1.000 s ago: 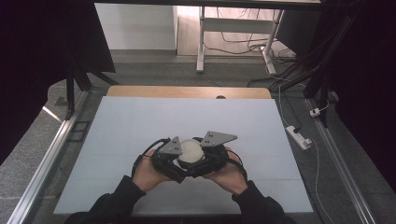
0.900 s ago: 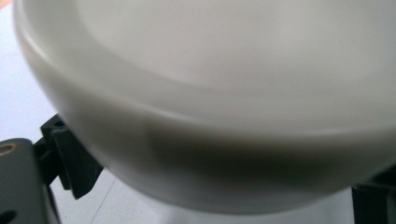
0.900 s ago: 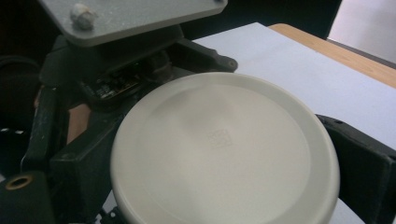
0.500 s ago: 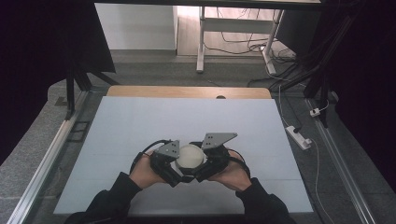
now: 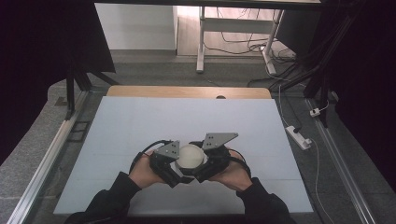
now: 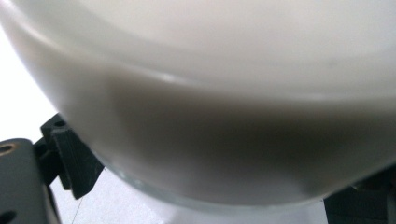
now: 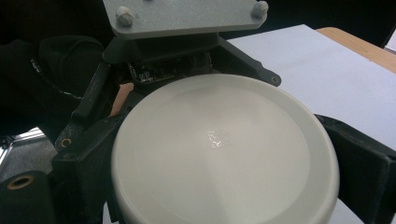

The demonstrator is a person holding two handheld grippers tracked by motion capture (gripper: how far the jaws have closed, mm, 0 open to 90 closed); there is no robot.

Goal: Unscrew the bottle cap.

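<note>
white lid (image 5: 190,156) | left gripper (image 5: 173,168) and right gripper (image 5: 198,170) clamp it | table (image 5: 140,121)

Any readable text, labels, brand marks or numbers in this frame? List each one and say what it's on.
None can be read.
White round lid: plain, with a small clear patch at its middle, no print legible.
Left gripper and right gripper: grey plates bare.
Circuit board under the plate in the right gripper view: markings too small to read.
Table: unmarked.
</note>
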